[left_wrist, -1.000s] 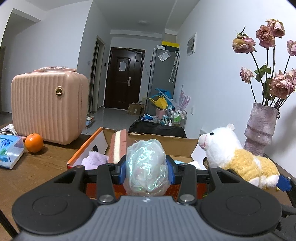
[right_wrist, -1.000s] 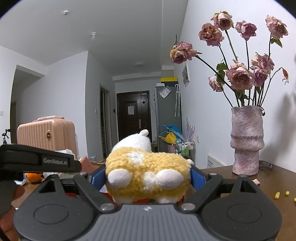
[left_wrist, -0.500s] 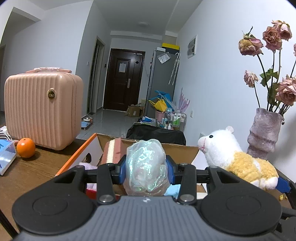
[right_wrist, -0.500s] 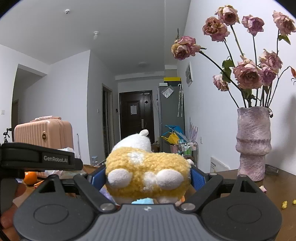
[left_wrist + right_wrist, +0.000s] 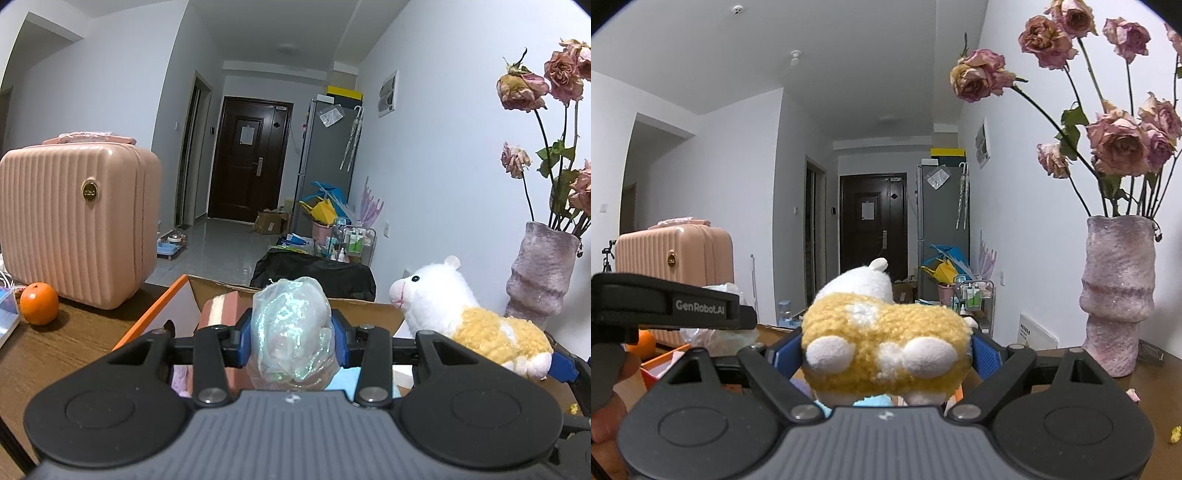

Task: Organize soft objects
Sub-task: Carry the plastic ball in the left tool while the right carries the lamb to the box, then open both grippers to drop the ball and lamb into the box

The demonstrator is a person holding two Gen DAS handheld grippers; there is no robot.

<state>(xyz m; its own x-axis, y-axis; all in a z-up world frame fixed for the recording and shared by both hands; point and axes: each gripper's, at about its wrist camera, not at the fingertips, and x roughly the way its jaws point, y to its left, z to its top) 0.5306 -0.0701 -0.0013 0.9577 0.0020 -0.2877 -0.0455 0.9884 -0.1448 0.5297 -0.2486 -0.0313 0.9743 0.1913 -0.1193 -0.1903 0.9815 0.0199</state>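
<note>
Both grippers have slid level toward the cardboard box (image 5: 295, 302) over the last second; in the left wrist view the pink suitcase (image 5: 74, 229) and orange (image 5: 38, 303) have drifted left and grown, and the box's near edge has dropped under the left gripper (image 5: 291, 338); grips unchanged; left gripper's fingers (image 5: 242, 341) narrow, pinching a crinkly iridescent plastic-wrapped bundle (image 5: 291, 332) between the blue pads; right gripper (image 5: 886, 354) has its fingers (image 5: 984, 356) set wide but clamped on the yellow-and-white alpaca plush (image 5: 886, 347), pads pressing both flanks, its head facing away from the camera; same plush shows at the right of the left view (image 5: 469, 317), hanging above the box's right side; box already holds a striped pink sponge block (image 5: 218, 314) and something lilac, partly hidden; vase of dried roses (image 5: 1119, 295) stands on the table (image 5: 1145, 391) just right of the carry path; judgement: both soft items now over or nearly over the box, so release comes next; risk is the plush snagging the box flap, or a right-hand swing clipping the vase.
</note>
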